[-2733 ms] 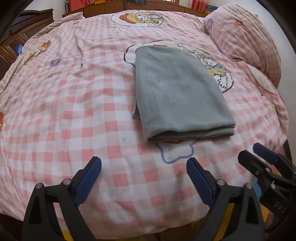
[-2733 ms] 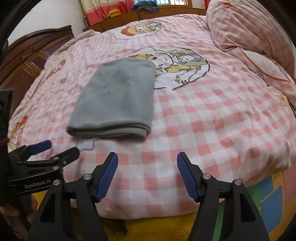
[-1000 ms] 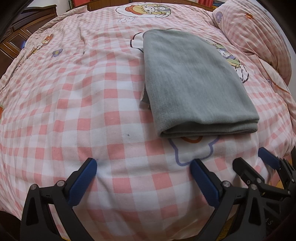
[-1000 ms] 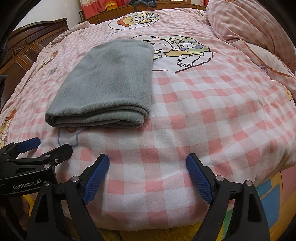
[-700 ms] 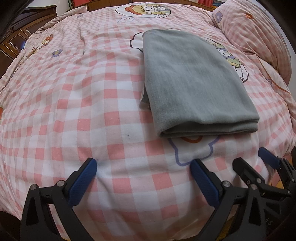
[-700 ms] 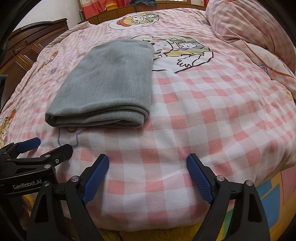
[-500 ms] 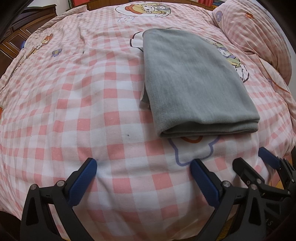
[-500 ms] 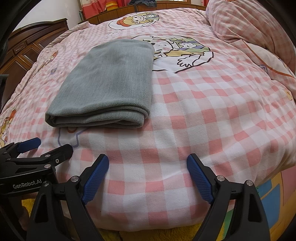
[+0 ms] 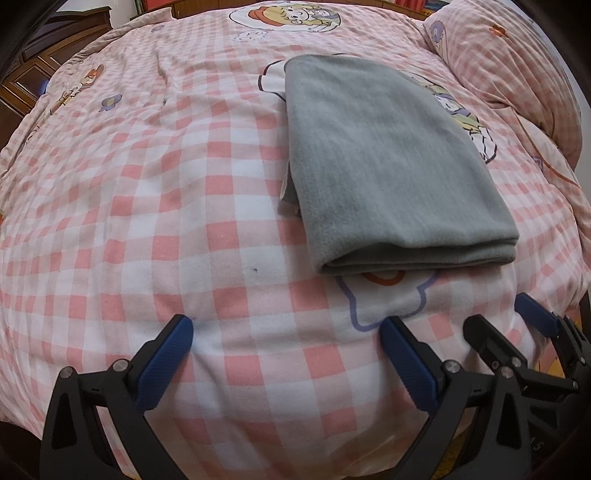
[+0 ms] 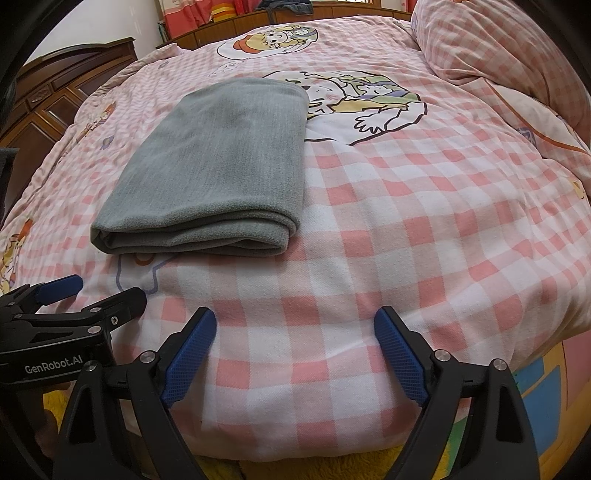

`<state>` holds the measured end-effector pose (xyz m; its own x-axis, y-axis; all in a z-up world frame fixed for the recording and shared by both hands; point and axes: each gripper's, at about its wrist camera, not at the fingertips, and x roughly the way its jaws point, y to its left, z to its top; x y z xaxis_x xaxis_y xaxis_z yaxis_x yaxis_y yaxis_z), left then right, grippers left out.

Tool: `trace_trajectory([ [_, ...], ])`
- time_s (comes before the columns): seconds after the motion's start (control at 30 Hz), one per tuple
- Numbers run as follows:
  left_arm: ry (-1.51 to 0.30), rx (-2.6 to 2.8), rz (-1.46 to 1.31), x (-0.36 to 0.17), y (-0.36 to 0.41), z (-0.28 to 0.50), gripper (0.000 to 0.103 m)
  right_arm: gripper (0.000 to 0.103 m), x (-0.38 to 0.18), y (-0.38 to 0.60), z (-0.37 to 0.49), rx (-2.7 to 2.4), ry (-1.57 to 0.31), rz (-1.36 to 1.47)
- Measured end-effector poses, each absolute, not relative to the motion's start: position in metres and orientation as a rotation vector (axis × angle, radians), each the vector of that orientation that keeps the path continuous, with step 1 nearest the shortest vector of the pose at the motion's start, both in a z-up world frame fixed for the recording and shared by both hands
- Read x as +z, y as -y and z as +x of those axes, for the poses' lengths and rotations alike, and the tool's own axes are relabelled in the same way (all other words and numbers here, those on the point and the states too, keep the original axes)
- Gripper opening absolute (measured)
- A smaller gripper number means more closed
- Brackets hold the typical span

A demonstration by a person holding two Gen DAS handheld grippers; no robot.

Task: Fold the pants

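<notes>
The grey pants (image 9: 388,162) lie folded into a flat rectangle on the pink checked bed cover (image 9: 155,206), folded edge toward me. They also show in the right wrist view (image 10: 221,170), ahead and to the left. My left gripper (image 9: 286,332) is open and empty, low over the bed's near edge, short of the pants and to their left. My right gripper (image 10: 293,325) is open and empty, near the same edge, to the right of the pants. Each gripper shows in the other's view, the right one (image 9: 517,325) and the left one (image 10: 96,291).
A pink checked pillow (image 9: 517,62) lies at the far right of the bed. Dark wooden furniture (image 10: 55,96) stands along the left side. A wooden headboard or rail (image 10: 280,22) runs along the far edge. A yellow fluffy surface (image 10: 221,469) lies below the bed's near edge.
Since 2.7 s ago both grippers have moved forward toward the pants and stayed open. Over the last second nothing has visibly moved.
</notes>
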<state>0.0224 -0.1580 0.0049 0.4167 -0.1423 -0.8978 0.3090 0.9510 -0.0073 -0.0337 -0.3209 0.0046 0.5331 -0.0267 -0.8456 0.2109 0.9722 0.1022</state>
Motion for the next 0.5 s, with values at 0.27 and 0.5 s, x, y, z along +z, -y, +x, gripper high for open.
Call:
trace_trajectory([
  [0.27, -1.106, -0.285, 0.169, 0.0049, 0.1579, 0.0228, 0.103, 0.09, 0.0047, 0.3208, -0.0335, -0.143, -1.0, 0.201],
  [0.5, -1.106, -0.285, 0.17, 0.0049, 0.1579, 0.0229, 0.103, 0.09, 0.0045, 0.3209, -0.0338, -0.143, -1.0, 0.202],
])
